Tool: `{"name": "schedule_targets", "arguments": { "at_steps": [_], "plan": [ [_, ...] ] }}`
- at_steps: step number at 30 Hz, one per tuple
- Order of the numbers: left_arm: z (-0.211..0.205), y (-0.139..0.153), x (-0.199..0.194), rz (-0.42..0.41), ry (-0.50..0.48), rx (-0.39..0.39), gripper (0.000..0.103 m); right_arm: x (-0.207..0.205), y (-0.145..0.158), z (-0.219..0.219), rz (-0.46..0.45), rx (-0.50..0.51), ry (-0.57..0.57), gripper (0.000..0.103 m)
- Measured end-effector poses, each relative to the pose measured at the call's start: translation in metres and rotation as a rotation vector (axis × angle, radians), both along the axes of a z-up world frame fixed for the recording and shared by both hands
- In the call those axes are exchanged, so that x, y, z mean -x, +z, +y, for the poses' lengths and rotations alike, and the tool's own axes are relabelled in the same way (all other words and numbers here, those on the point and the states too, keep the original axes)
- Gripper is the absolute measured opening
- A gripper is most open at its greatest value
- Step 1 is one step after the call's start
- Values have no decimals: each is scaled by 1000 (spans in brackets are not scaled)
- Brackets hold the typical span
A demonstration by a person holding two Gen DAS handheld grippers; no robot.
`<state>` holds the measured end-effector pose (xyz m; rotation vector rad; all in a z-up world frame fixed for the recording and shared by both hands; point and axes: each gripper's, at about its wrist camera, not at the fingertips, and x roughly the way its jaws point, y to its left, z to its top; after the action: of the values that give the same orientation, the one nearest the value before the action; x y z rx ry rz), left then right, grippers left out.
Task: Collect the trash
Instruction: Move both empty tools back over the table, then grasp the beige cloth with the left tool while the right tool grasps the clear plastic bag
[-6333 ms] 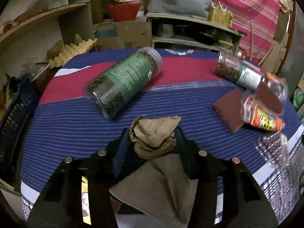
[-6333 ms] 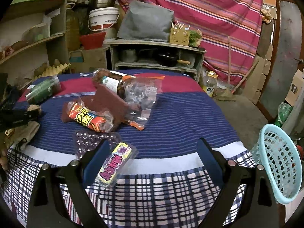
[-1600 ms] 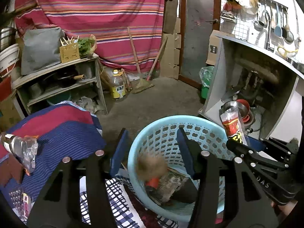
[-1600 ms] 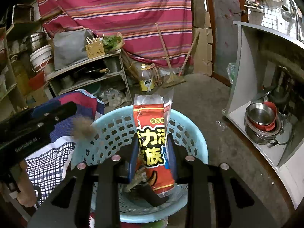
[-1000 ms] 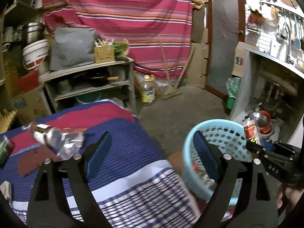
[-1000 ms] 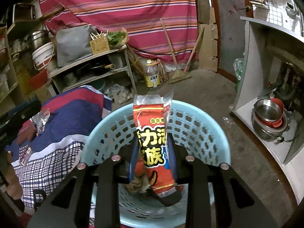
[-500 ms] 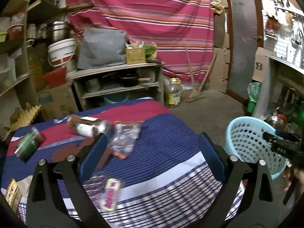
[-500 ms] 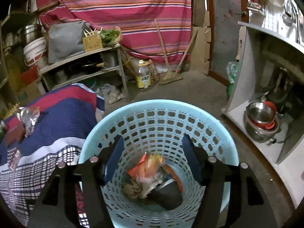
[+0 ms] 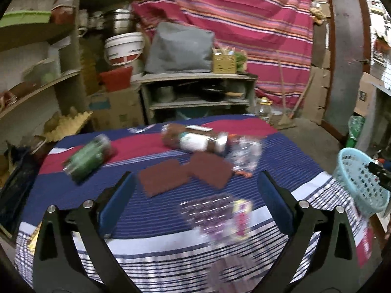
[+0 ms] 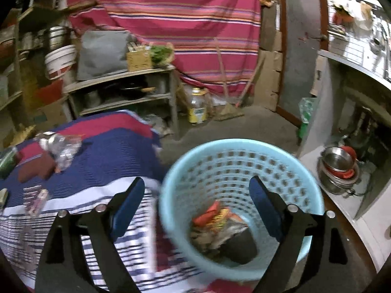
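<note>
My left gripper (image 9: 195,183) hangs over the striped tablecloth (image 9: 156,214), its jaws opening wide with nothing between them. Under and beyond it lie a purple snack packet (image 9: 240,219) beside a clear blister tray (image 9: 207,210), two brown pads (image 9: 163,179), a crumpled clear bag (image 9: 244,156), a brown jar (image 9: 195,141) and a green jar (image 9: 88,158). My right gripper (image 10: 196,183) is above the light blue basket (image 10: 239,149), jaws opening and empty. The red snack packet (image 10: 215,216) lies in the basket among other trash.
The basket (image 9: 359,180) stands on the floor off the table's right corner. Shelves with pots (image 9: 195,90) stand behind the table, more shelving (image 9: 36,85) to its left. A white cabinet with metal bowls (image 10: 339,163) is right of the basket.
The right gripper opened and the red snack packet dropped into the basket. The left gripper swung away from the basket, back over the table, and opened a little wider.
</note>
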<state>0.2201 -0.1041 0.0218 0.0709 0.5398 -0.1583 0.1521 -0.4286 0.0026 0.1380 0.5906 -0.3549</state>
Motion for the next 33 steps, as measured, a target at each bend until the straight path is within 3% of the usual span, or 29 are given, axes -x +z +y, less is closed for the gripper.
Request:
{"name": "schedule_targets", "arguments": {
  "at_steps": [8,16,24,33],
  "plan": [
    [71,-19,-5,43,99,4,96,-17,-6,71,17,26,111,86],
    [114,-53,-25,173,127,8,96,-34,-13,113,47,34,166,86],
    [130,-84,-44,297,93,-31,73,-52,-19,136,70,17,183,86],
    [148,-89,-55,315,103,18,40,-69,-29,156,97,29,213,86]
  ]
}}
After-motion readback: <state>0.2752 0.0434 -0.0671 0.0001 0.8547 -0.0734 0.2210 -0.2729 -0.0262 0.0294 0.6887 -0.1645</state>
